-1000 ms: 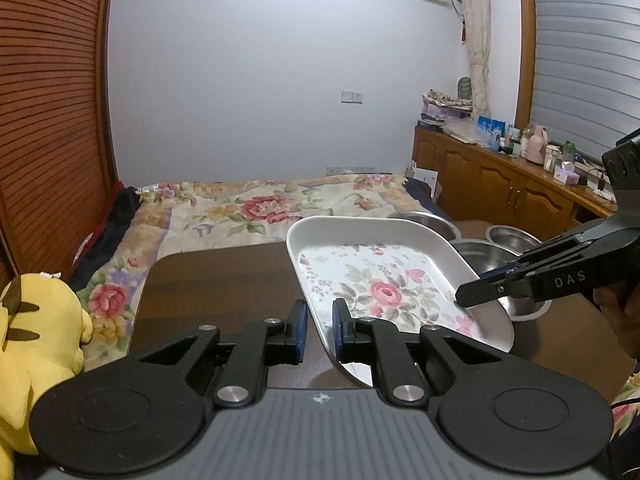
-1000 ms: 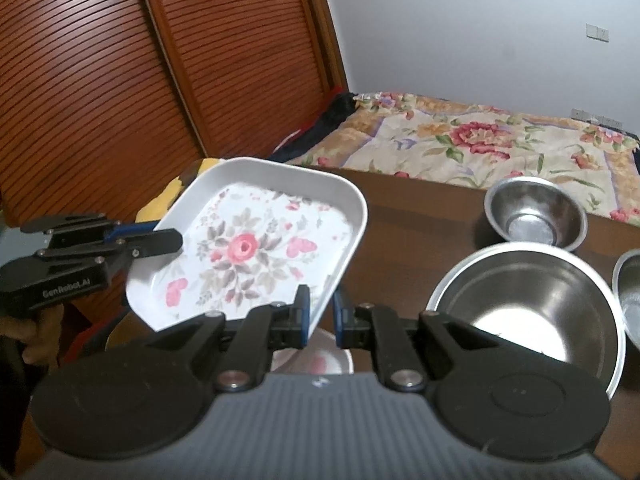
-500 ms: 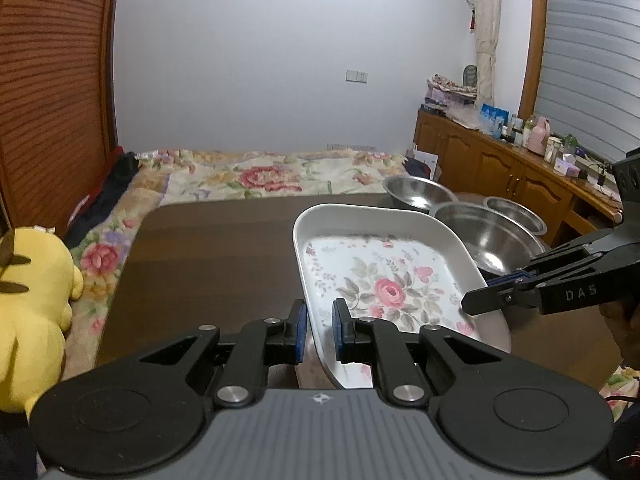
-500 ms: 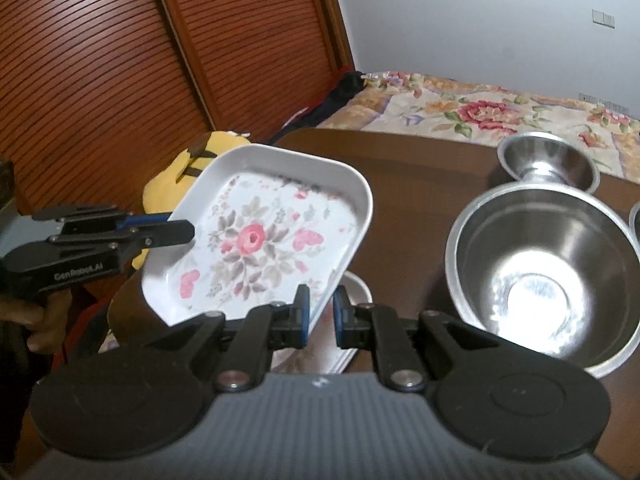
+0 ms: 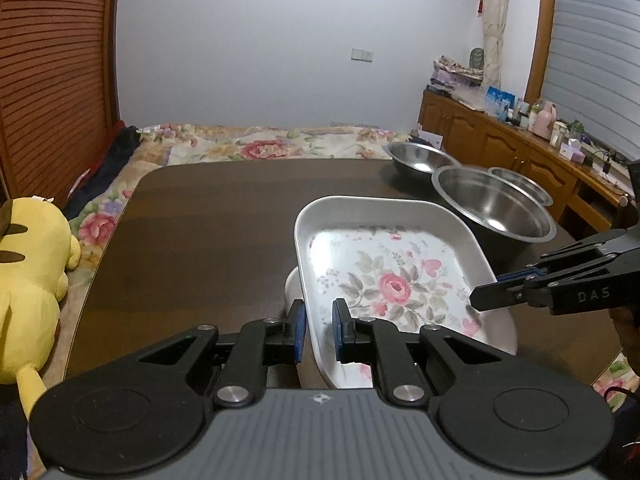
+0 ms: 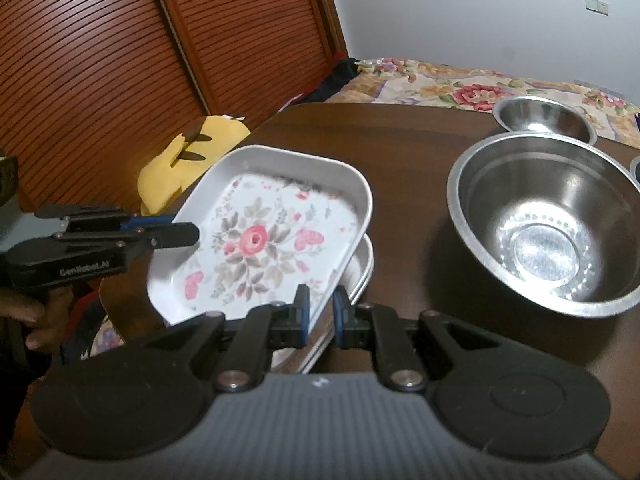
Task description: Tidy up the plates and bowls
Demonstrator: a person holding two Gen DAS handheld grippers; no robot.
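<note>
A white rectangular plate with a rose pattern hangs tilted just above the dark table. My left gripper is shut on its near rim. My right gripper is shut on the opposite rim, and the right wrist view shows the same plate clamped by my right gripper, with the left gripper across from it. A second similar plate lies on the table directly under the held one; whether the two touch I cannot tell. Three steel bowls stand beside them: a large one, a smaller one and a third.
A yellow plush toy lies off the table's left edge. A bed with a floral cover is beyond the table's far edge. Slatted wooden doors stand on the left, and a wooden cabinet with small items on the right.
Both grippers have come down together with the floral plate, bringing it close over the plate on the table. Both grips stay the same.
</note>
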